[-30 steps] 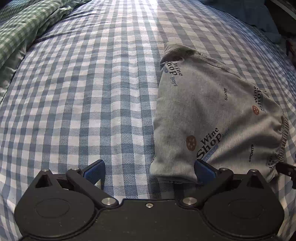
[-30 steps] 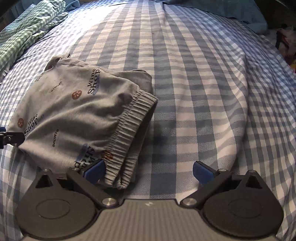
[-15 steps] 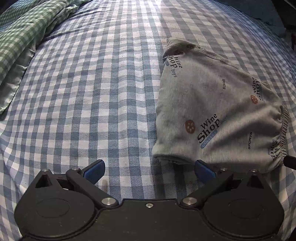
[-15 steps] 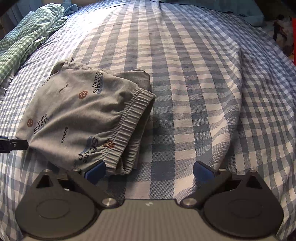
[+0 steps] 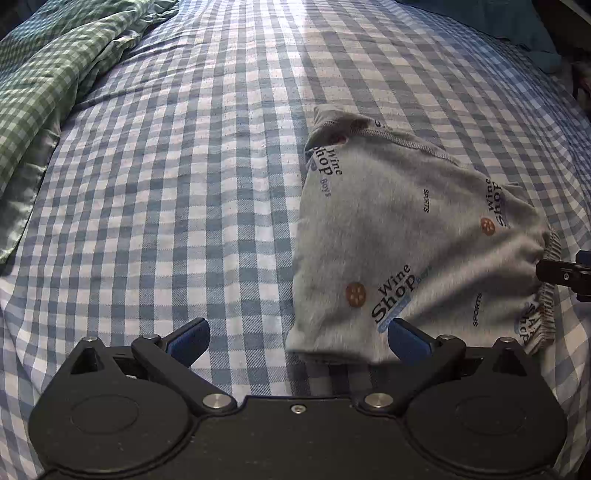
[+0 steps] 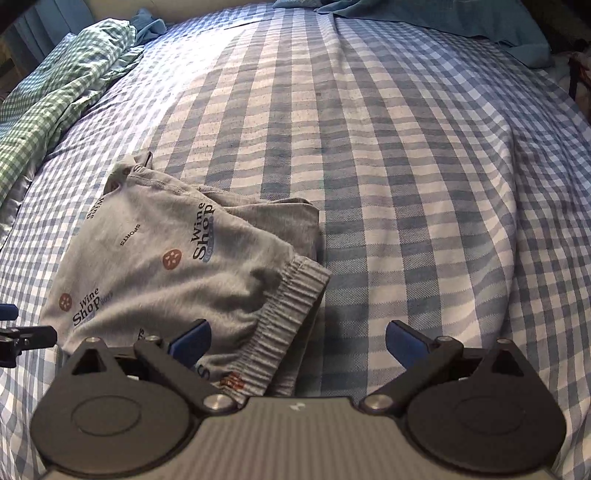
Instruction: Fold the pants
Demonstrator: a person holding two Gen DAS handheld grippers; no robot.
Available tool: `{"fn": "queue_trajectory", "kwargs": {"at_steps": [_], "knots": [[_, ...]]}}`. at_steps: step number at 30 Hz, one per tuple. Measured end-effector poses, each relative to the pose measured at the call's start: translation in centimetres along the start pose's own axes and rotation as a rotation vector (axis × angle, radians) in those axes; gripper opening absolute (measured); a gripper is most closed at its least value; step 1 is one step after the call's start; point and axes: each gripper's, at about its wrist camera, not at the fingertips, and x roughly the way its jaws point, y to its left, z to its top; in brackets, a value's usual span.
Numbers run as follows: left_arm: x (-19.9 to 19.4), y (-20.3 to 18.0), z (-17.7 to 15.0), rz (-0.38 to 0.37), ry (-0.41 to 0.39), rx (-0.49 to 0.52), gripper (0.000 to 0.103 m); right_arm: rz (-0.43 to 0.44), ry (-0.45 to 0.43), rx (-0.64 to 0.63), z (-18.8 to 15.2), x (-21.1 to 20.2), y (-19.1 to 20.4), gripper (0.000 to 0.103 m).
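The grey printed pants (image 5: 417, 243) lie folded into a compact bundle on the blue checked bedsheet (image 5: 184, 184). In the right wrist view the same pants (image 6: 177, 266) sit at lower left, the ribbed waistband (image 6: 288, 306) toward the right. My left gripper (image 5: 295, 338) is open above the bundle's near left corner, its right finger over the cloth and nothing held. My right gripper (image 6: 295, 341) is open too, hovering over the waistband end, its left finger above the fabric. Each gripper's tip shows at the edge of the other's view.
A green checked blanket (image 5: 48, 81) is bunched at the far left of the bed. Teal cloth (image 6: 443, 14) lies at the bed's far edge. The bedsheet (image 6: 406, 166) stretches wide to the right of the pants.
Both grippers have lifted up and back from the folded pants, so the bundle sits lower and smaller in each view. The pants have stayed put.
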Motion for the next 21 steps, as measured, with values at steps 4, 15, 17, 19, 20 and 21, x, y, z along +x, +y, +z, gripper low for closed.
{"fn": "queue_trajectory", "kwargs": {"at_steps": [4,15,17,19,20,21], "knots": [[0.9,-0.5,1.4,0.006,0.001,0.007,0.102,-0.019,-0.008,-0.003,1.5,1.1,-0.7,0.103],[3.9,-0.7,3.9,-0.007,0.045,0.037,0.102,0.190,0.007,0.010,4.2,4.0,-3.1,0.100],[4.0,-0.7,4.3,-0.029,0.048,0.035,0.101,0.209,0.030,0.006,4.6,4.8,-2.8,0.087],[3.8,-0.7,4.3,-0.095,0.020,0.025,0.069,0.251,0.044,0.019,4.8,5.4,-2.7,0.066],[4.0,-0.4,4.9,-0.142,0.016,0.014,0.059,0.264,0.044,0.025,4.8,5.6,-2.6,0.050],[4.0,-0.2,5.2,-0.168,0.018,0.001,0.049,0.252,0.042,0.021,5.0,5.4,-2.3,0.048]]}}
